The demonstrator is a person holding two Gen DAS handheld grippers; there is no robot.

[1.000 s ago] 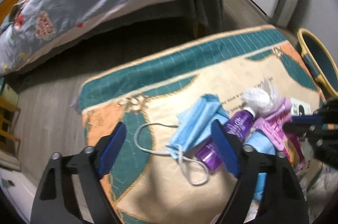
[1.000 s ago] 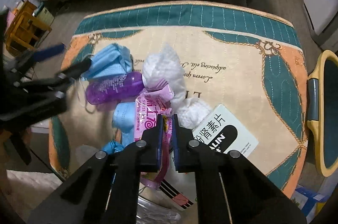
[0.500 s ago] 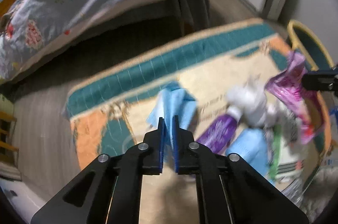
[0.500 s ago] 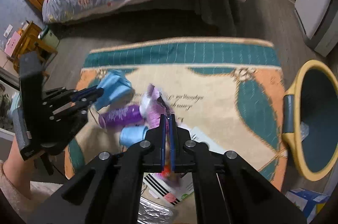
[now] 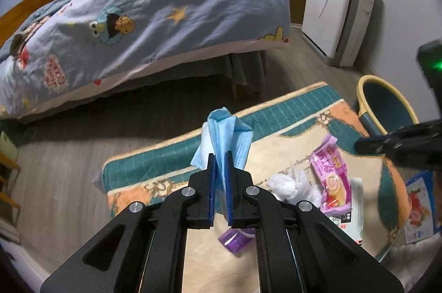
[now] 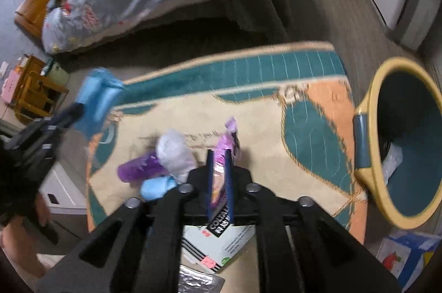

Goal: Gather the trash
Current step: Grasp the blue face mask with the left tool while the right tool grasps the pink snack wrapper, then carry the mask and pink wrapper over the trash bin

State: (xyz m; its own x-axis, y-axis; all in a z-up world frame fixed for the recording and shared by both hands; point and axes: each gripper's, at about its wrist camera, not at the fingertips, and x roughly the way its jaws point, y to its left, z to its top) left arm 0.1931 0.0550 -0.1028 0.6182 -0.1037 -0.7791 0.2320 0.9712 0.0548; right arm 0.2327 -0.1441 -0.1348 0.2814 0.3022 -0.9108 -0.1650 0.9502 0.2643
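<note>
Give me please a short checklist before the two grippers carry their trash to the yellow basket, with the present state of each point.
1. Left gripper shut on the blue face mask: ok, the mask is pinched and lifted off the rug.
2. Right gripper holding the pink wrapper: cannot tell; the wrapper is between the jaws, which have just been opening, and the view is blurred.
3. Yellow basket open and free to receive: ok.
4. Path over the rug to the basket clear: ok.
5. Mask's ear loops free of the other trash: cannot tell, they are hidden.
</note>
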